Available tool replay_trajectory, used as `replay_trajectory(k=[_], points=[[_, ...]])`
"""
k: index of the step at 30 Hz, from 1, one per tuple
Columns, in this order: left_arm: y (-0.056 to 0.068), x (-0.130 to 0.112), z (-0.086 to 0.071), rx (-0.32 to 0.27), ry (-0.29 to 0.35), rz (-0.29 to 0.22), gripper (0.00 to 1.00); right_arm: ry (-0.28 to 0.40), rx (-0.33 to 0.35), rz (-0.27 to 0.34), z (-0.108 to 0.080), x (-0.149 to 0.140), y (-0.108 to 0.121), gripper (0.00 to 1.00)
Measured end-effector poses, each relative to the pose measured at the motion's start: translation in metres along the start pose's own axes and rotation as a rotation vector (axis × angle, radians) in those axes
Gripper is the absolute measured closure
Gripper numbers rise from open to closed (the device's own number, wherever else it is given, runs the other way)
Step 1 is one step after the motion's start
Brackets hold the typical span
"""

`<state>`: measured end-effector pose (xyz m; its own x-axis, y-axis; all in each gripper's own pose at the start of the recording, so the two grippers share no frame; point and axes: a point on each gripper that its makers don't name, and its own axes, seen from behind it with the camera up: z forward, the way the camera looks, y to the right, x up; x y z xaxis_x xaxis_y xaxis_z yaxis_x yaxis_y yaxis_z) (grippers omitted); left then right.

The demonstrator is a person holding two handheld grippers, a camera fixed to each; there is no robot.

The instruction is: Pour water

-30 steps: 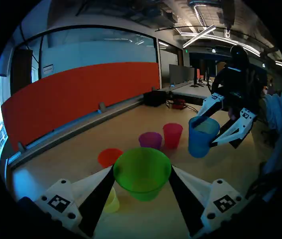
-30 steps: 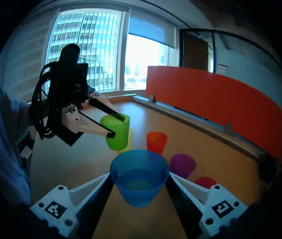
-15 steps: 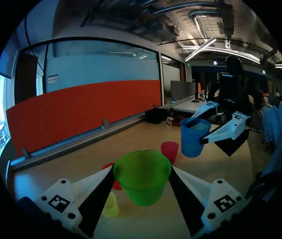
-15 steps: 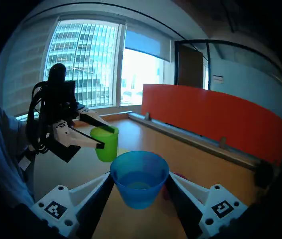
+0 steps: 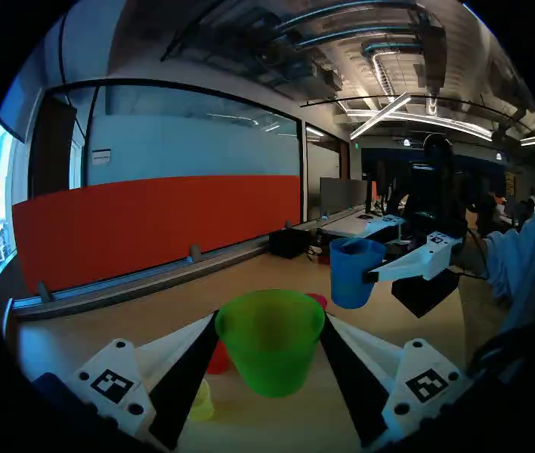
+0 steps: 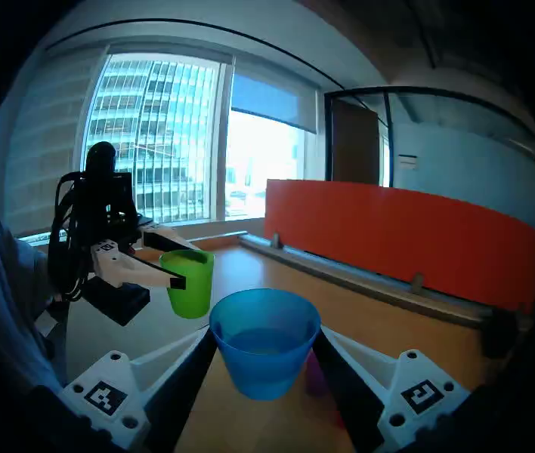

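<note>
In the left gripper view my left gripper (image 5: 270, 331) is shut on an upright green cup (image 5: 271, 343) that looks empty. Farther right, at about the same height, the right gripper (image 5: 356, 260) holds a blue cup (image 5: 350, 273) above the table. The right gripper view has my right gripper (image 6: 265, 338) shut on that blue cup (image 6: 265, 355), level, with water low inside. To its left, the left gripper (image 6: 184, 270) carries the green cup (image 6: 187, 285), a sleeved arm behind it.
On the wooden table (image 5: 116, 325) below stand a red cup (image 5: 218, 359), a yellow cup (image 5: 201, 400) and a pink cup (image 5: 316, 300), partly hidden by the green one. A purple cup (image 6: 314, 374) peeks from behind the blue cup. An orange partition (image 5: 154, 219) lines the table's far edge.
Both grippers have risen with their cups, and the cups on the table have dropped lower in view. The blue and green cups have come closer to the same height.
</note>
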<state>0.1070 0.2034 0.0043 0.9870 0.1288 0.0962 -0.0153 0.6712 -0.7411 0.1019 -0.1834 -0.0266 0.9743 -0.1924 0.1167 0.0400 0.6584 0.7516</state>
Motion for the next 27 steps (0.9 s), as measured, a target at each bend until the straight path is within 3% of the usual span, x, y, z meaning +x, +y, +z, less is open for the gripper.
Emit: replay_trajectory(k=[20,27], points=[[0.005,0.015,-0.006,0.017,0.047,0.07,0.1,0.013,0.006,-0.043,0.002,0.02,0.003,0.1],[0.012,0.015,-0.007,0.011,0.047,0.085,0.1,0.011,0.015,-0.074,0.006,0.031,0.004,0.1]])
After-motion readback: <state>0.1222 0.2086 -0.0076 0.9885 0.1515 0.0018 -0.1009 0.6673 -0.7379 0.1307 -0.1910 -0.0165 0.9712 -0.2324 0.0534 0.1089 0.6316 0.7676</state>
